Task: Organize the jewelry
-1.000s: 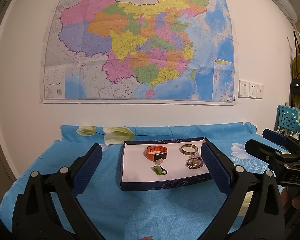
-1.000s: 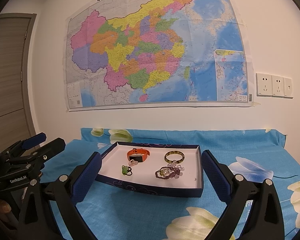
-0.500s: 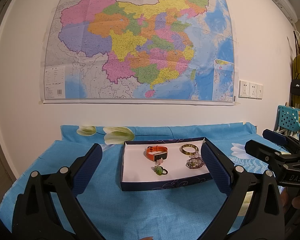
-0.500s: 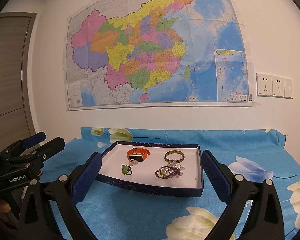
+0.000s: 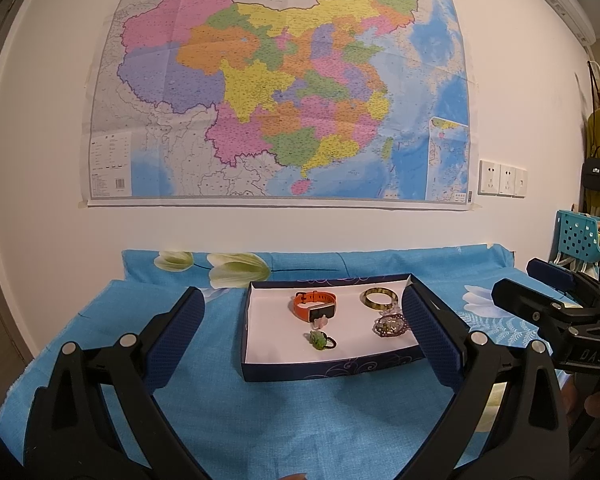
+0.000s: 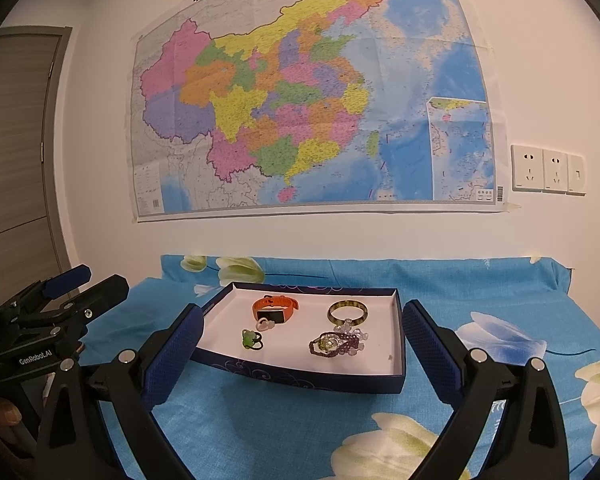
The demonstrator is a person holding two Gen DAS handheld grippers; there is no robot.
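1. The bench, covered by a blue flowered cloth [image 6: 300, 420], carries only one thing: a dark blue tray [image 6: 300, 378] with a white floor, which serves as the landmark here. No jewelry shows on the cloth outside it.
2. The left gripper [image 5: 302, 332] and right gripper [image 6: 302, 338] both hang short of the tray's near wall, jaws spread wide and holding nothing.
3. Inside the tray, toward its far wall, lie an orange wristband [image 6: 275, 309] on the left and a greenish bangle [image 6: 348, 312] on the right.
4. Nearer the tray's front wall sit a purple beaded bracelet [image 6: 332, 345] on the right, with clear beads touching it, and a small green ring [image 6: 251, 338] on the left.
5. Judging by this, gathering looks finished; at most, the bracelet tangle could still be spread out.
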